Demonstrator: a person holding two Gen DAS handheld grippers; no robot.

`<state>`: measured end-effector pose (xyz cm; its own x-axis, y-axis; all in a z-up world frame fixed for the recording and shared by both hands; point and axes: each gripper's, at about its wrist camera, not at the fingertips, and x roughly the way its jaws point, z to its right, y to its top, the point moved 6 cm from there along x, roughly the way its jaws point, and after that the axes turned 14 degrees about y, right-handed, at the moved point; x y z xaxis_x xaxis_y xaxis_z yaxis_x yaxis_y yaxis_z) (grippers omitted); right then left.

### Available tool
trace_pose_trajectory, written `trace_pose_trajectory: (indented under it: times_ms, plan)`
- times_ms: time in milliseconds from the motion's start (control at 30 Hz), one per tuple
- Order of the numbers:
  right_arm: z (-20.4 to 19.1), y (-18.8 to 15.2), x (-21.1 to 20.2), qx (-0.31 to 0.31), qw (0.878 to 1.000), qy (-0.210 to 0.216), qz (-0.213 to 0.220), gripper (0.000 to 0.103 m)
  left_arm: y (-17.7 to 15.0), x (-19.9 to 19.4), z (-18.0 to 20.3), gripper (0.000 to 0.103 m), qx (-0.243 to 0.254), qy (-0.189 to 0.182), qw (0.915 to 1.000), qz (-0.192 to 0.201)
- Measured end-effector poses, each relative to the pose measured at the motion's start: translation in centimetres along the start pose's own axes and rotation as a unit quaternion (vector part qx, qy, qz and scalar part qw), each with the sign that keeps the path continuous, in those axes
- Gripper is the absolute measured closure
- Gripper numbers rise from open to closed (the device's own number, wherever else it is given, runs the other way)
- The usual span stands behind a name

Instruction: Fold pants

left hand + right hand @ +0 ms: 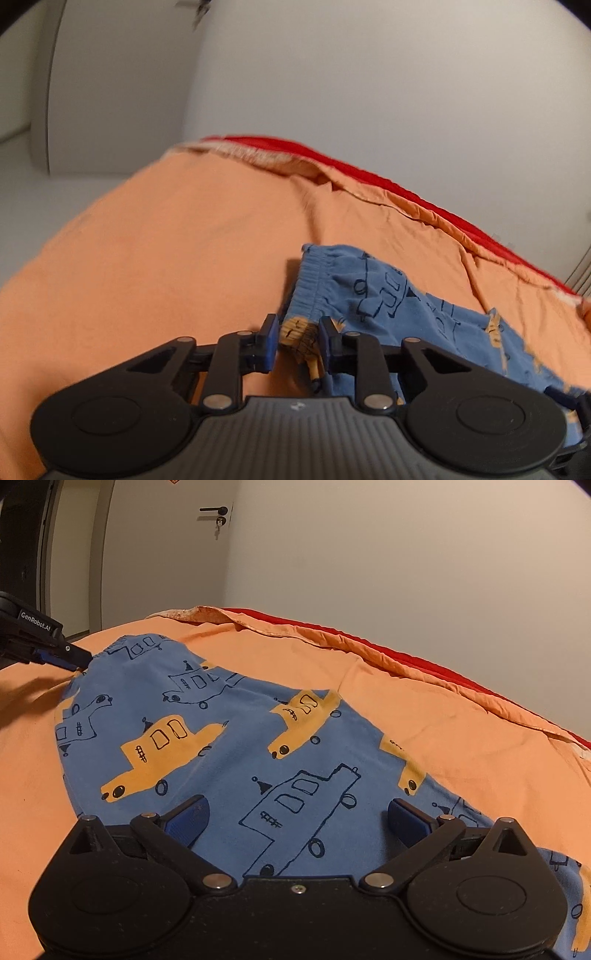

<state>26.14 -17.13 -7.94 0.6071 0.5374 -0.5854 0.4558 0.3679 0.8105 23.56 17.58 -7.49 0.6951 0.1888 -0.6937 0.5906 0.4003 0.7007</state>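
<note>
Bed, orange sheet: carries everything; a red cover shows along its far edge, against the wall.

Pants, blue, printed with yellow and outlined vehicles: laid out mostly flat across the middle of the bed, waistband end toward the far-left side, legs running to the near right, under the right tool.

Right gripper: fingers spread wide, hovering low over the leg cloth near the bed's near edge; nothing pinched.

Left gripper: fingers drawn narrow about the bunched waistband corner. The right pad appears to touch the cloth; a sliver of gap shows at the left pad, so a firm hold cannot be confirmed.

Handling note, judged: the step looks like securing two hold points before a fold.
- Left should finish closing on both layers of the waistband, not the elastic edge alone.
- Right should drop onto a leg edge and pinch cloth only, leaving the sheet out.
- Lift both ends together, keeping the cloth taut, so the fold lands straight.
</note>
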Motion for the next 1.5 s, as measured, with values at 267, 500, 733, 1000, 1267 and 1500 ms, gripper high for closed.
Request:
trace_pose_trajectory:
  times_ms: [267, 500, 733, 1000, 1267, 1500]
  plan:
    - [0.1, -0.1, 0.0, 0.004, 1.000, 0.004, 0.005, 0.001, -0.7, 3.6, -2.6, 0.069, -0.134, -0.079, 0.9837, -0.091]
    - [0.1, -0.2, -0.1, 0.005, 1.000, 0.005, 0.008, 0.001, -0.9, 3.9, -3.1, 0.075, -0.163, -0.084, 0.9796, -0.083]
    - [0.1, -0.2, -0.1, 0.005, 1.000, 0.005, 0.008, 0.001, 0.2, -1.2, -2.8, 0.089, -0.142, -0.050, 0.9884, -0.020]
    - [0.1, -0.2, -0.1, 0.005, 1.000, 0.006, 0.008, 0.001, -1.2, 1.5, -2.7, 0.086, -0.095, -0.003, 0.9937, -0.059]
    - [0.1, -0.2, -0.2, 0.004, 1.000, 0.007, 0.009, 0.001, 1.1, -3.6, 1.2, 0.037, 0.055, 0.048, 0.9906, 0.115]
    - [0.2, -0.2, -0.2, 0.004, 1.000, 0.007, 0.011, 0.001, -1.3, -2.9, 13.5, 0.020, 0.246, -0.019, 0.9519, 0.182]
